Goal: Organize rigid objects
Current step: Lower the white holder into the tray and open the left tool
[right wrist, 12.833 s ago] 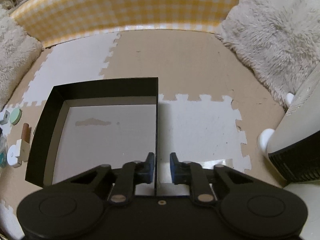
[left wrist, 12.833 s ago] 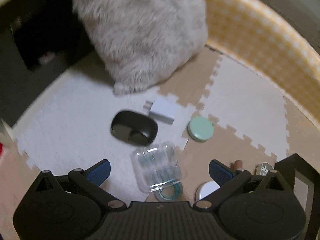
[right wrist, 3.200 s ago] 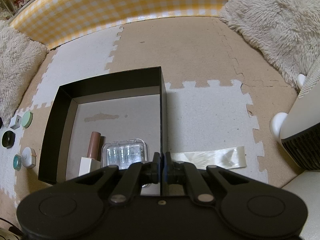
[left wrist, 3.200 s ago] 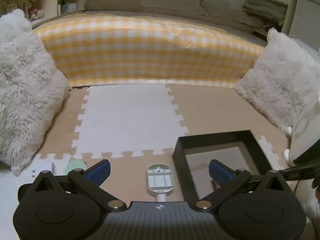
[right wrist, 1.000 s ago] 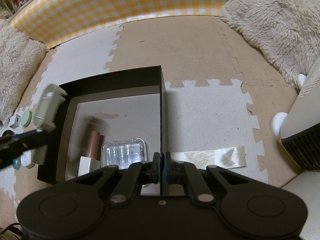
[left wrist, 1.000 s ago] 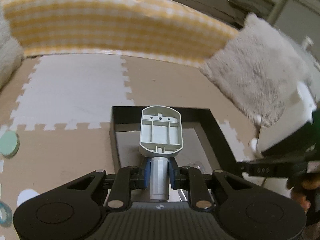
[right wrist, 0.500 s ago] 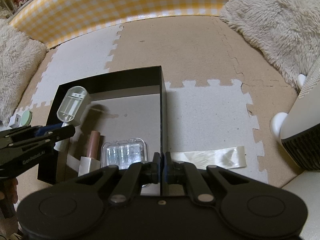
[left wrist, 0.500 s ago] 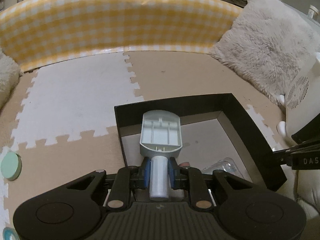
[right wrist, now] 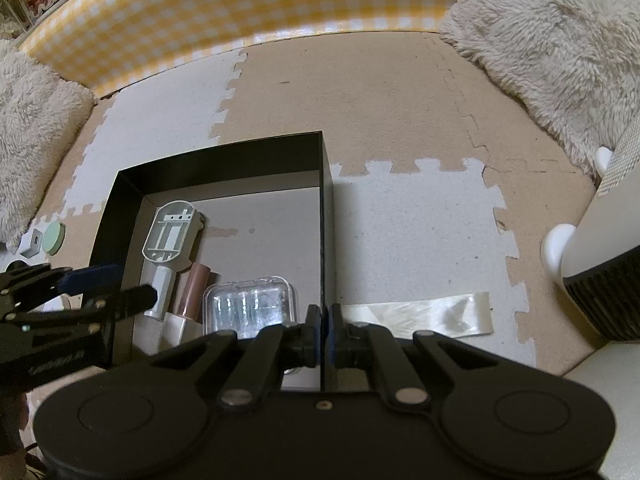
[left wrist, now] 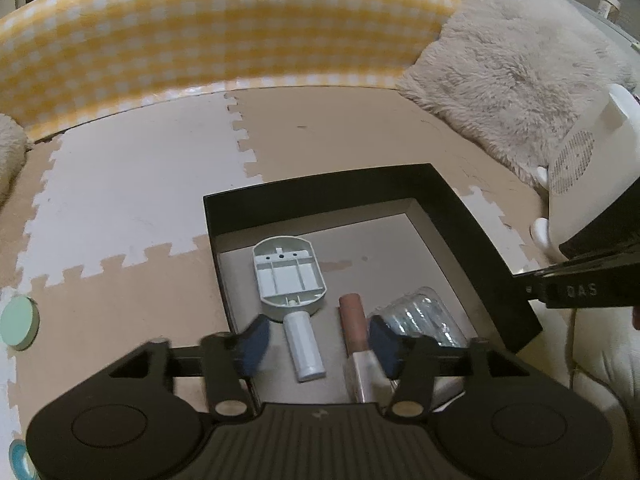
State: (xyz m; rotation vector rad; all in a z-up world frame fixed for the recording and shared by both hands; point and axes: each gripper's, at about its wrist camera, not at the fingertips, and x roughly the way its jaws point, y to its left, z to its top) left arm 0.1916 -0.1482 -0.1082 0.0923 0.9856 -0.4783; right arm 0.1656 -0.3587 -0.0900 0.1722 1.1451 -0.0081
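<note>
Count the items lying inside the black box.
3: the grey paddle at the left, the pink tube in the middle, the clear case at the right. The claws may hide more.

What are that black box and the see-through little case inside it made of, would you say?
The black box looks like matte cardboard: thin, straight walls and a dull grey paper-like floor with a scuff. The see-through case looks like hard glossy plastic: it is clear, shows its contents, and catches bright glints along its rounded edges.
</note>
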